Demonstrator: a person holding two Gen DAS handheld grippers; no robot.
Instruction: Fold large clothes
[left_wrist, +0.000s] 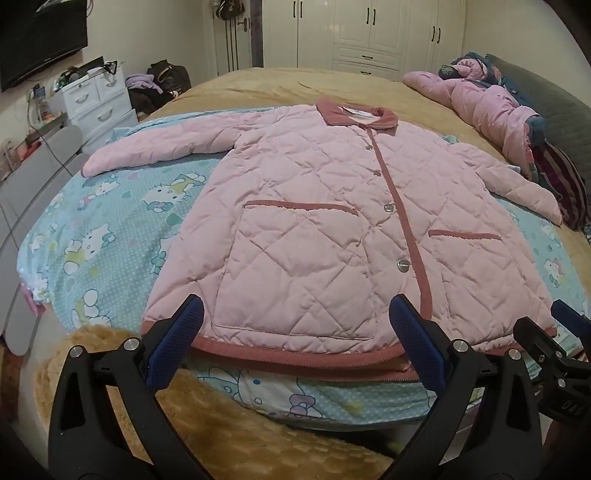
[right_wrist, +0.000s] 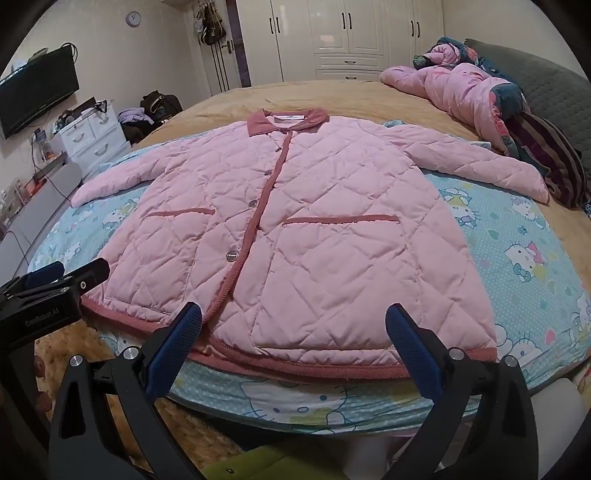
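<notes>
- Bed (left_wrist: 280, 83): tan blanket over the whole top; a wardrobe (right_wrist: 347, 33) stands beyond its far edge.
- Sheet (left_wrist: 110, 229): blue cartoon-cat print, spread over the near part of the bed and reaching its near edge.
- Jacket (left_wrist: 314, 229): pink, quilted, lies flat and face up on the sheet, buttoned. Collar toward the far edge, hem along the near edge. Both sleeves are spread out sideways. Dark pink trim on collar, placket, pockets and hem.
- Second pink garment (right_wrist: 458, 92): crumpled at the far right corner of the bed, beside dark striped cloth.
- Left gripper (left_wrist: 295, 317): fingers spread wide, nothing between the pads; tips hover just above the hem, left half of jacket.
- Right gripper (right_wrist: 293, 317): fingers spread wide, empty; tips hover over the hem, right half.
- Button (left_wrist: 402, 265): lowest on placket, near the hem.
</notes>
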